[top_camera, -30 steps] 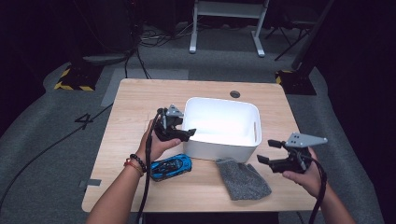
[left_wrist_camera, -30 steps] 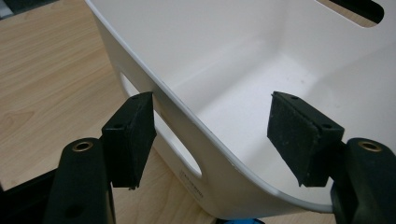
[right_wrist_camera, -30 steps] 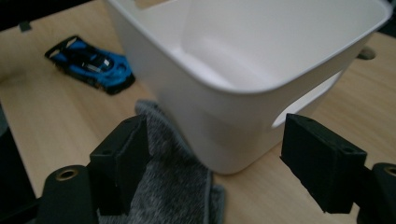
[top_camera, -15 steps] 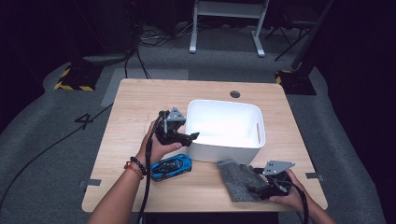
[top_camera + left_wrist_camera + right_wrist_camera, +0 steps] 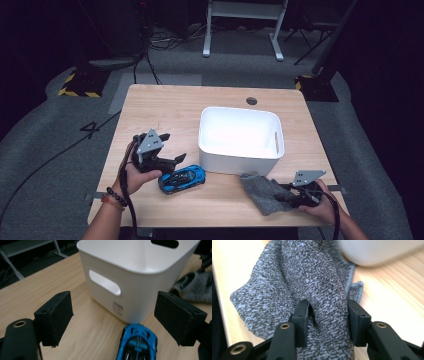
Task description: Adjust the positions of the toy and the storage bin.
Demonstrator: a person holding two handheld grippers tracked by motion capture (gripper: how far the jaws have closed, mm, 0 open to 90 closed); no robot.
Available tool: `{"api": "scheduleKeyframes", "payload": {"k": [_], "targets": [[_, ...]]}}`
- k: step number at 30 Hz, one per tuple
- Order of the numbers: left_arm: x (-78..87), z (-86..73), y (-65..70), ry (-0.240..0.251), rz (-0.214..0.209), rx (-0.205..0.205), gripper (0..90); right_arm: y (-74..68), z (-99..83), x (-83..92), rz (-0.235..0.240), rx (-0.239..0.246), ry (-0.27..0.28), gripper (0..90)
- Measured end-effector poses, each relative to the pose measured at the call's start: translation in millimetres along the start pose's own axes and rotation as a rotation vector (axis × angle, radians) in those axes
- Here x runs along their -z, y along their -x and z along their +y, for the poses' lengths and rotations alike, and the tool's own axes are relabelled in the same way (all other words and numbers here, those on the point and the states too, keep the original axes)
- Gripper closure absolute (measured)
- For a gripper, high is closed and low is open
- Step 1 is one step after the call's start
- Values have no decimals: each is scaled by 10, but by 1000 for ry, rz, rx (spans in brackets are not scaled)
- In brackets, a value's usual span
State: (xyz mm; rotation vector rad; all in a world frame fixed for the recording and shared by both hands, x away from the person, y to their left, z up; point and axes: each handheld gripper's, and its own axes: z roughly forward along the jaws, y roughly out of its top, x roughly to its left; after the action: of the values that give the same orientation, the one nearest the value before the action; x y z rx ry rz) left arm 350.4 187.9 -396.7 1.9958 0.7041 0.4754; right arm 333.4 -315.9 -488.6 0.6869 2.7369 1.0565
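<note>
A blue toy car (image 5: 182, 178) lies on the wooden table (image 5: 165, 110) in front of a white bin (image 5: 239, 111). My left gripper (image 5: 174, 146) hovers just left of the car, open, and its jaws have just been opening. In the left gripper view the car (image 5: 137, 343) sits low between the wide jaws of the left gripper (image 5: 117, 307), untouched, with the bin (image 5: 140, 290) behind. My right gripper (image 5: 282, 196) lies low at the front right, and its jaws have just been closing on a fold of the grey cloth (image 5: 260, 192). In the right gripper view, the right gripper (image 5: 327, 307) pinches the cloth (image 5: 312, 272).
The bin stands at the table's centre right and looks bare inside, with handle slots in its walls. A round cable hole (image 5: 251, 101) sits near the far edge. Bare wood stretches over the table's left and far side. The cloth (image 5: 192, 288) lies beside the bin's front corner.
My left gripper has moved left, away from the bin, to beside the car, and opened wider. My right gripper has dropped onto the cloth and closed on a fold of it.
</note>
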Motion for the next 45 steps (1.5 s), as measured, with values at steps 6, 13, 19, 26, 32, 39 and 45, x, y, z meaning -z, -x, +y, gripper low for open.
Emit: {"api": "scheduleKeyframes", "payload": {"k": [6, 13, 19, 26, 32, 39, 45], "targets": [[-171, -467, -6, -196, -104, -40, 159, 261, -169, 182, -84, -70, -6, 587], [-341, -668, 70, -270, -164, -86, 160, 560, -333, 353, -201, -184, -6, 545], [-423, -764, 116, -351, -165, -113, 158, 713, -457, 420, -246, -250, 42, 507], [-475, -854, 100, -388, -184, -107, 158, 695, -464, 405, -278, -242, 49, 426], [-479, -883, 110, -371, -211, -90, 158, 702, -461, 409, -303, -253, 51, 328], [-437, -897, 84, -362, -225, -92, 231, 644, -394, 534, -333, -259, 141, 240], [-440, -891, 86, -362, -231, -101, 239, 539, -301, 569, -360, -224, 185, 256]]}}
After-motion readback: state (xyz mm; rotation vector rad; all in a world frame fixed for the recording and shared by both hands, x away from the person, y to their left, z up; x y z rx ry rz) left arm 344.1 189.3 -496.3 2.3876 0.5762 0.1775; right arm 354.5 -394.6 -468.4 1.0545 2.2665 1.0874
